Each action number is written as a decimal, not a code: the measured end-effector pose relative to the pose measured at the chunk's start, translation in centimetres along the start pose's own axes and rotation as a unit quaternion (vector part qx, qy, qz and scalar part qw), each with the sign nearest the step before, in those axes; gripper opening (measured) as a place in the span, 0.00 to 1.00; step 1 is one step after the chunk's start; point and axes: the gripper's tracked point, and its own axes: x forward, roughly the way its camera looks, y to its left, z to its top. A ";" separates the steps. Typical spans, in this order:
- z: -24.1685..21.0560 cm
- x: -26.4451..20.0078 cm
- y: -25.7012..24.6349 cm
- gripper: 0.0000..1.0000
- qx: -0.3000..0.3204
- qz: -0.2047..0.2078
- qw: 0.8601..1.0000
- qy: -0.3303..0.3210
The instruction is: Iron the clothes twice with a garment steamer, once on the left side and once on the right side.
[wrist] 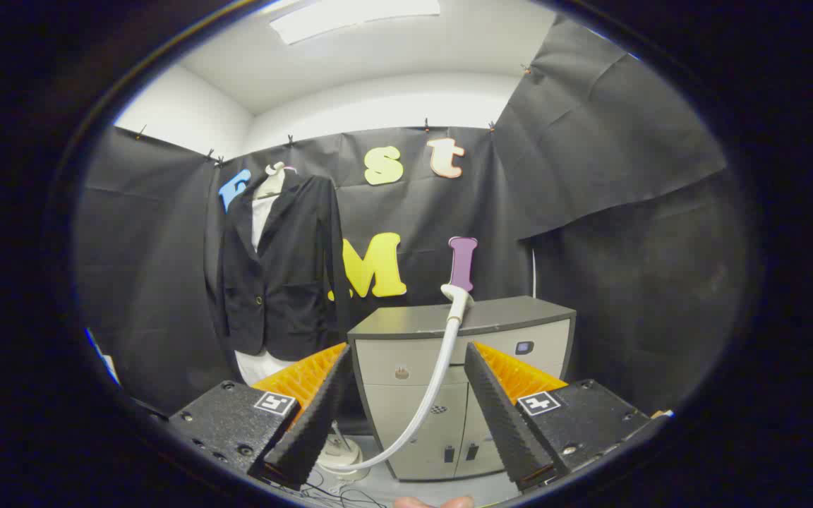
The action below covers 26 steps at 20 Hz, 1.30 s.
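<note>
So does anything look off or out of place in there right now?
Nothing stands out. The jacket hangs straight on the wall, the steamer head rests on the cabinet with its hose trailing down, and the gripper is open.

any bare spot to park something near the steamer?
Cabinet top: bare to the right of the steamer head, out to its far corner. Left part looks bare too. Crowded: floor at the cabinet's foot, with the hose, steamer base and cables. The open claw holds nothing.

Black cloth walls [625, 212], pinned along upper edge. White ceiling [406, 63] with lit panel light [353, 15]. Grey cabinet [463, 395] against rear wall.
</note>
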 end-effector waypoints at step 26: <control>-1.9 -2.5 -3.9 0.99 -0.018 -0.087 0.995 0.038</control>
